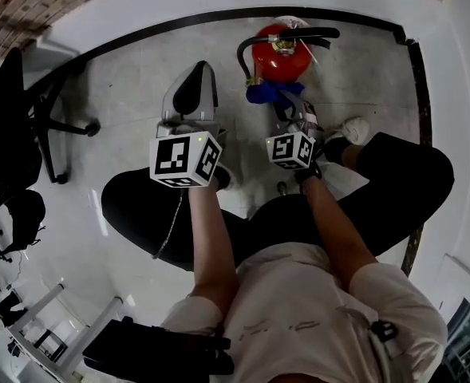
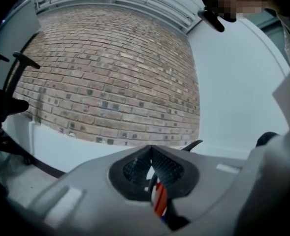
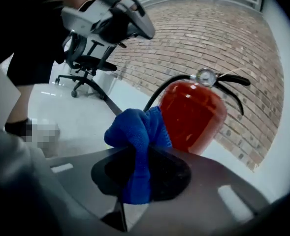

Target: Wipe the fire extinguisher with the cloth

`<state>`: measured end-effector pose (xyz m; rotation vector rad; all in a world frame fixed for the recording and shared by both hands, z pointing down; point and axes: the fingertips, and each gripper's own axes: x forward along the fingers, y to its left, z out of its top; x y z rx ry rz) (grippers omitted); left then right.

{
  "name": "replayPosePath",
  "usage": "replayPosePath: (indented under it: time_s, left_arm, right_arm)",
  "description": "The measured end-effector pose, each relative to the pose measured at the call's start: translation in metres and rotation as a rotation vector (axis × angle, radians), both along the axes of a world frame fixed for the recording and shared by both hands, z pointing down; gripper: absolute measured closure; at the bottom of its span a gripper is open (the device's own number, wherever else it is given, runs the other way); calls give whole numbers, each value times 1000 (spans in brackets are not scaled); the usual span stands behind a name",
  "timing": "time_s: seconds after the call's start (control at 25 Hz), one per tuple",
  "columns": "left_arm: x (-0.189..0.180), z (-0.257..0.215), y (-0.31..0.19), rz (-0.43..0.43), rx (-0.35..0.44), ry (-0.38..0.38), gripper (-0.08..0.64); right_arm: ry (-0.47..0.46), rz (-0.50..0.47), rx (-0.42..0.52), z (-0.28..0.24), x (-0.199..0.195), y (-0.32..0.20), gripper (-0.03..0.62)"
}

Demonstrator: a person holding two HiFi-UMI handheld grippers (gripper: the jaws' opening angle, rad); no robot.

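Fire extinguisher (image 3: 191, 114) stands beside blue cloth (image 3: 135, 132) clamped by right gripper (image 3: 137, 155).

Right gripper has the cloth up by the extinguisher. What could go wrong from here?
1. The fire extinguisher stands free on the floor. The left gripper, shut and empty, is not steadying it, so a firm wipe might tip it.
2. The cloth is bunched in the right gripper. It may snag on the hose or gauge and pull out.
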<state>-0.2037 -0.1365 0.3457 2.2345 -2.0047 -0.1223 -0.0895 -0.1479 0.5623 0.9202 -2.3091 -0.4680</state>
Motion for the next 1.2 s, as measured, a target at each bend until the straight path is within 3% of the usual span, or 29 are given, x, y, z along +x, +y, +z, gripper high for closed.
replayPosePath:
  time_s: [0.08,0.2,0.28,0.36,0.52,0.6,0.72,0.84,0.96,1.08,1.2]
  left_arm:
    - [-2,9,-4,-4,-15,4,558]
    - [-10,25,-6,-26,-49,12,558]
    - [-10,36,-7,-29,-70,24,558]
    - [-8,44,-6,-31,-84,35,558]
    - [-13,57,-4,-44,-105,50,558]
    - [-14,61,-5,-47,-114,51,558]
    - [-15,60,-8,-42,-110,37,558]
    - [-7,49,-9,-18,-88,18,558]
    - [8,30,-9,19,-51,-22,558]
    - [24,11,-7,50,-21,-58,558]
    - [35,-6,-4,66,9,-80,558]
  right_arm:
    - [67,-8,-49,50,-11,0,522]
    - [124,6,-212,120,-26,1,522]
    - [193,-18,-235,156,-29,2,522]
    - [292,-60,-261,191,-26,5,522]
    - [403,-42,-457,258,-3,11,523]
    - [358,-11,-547,272,9,7,528]
    - [312,-35,-593,272,10,3,531]
    - [285,13,-691,261,17,9,525]
    - [86,77,-755,216,17,14,525]
    - [-108,125,-718,147,25,22,525]
    - [-258,131,-587,62,39,25,525]
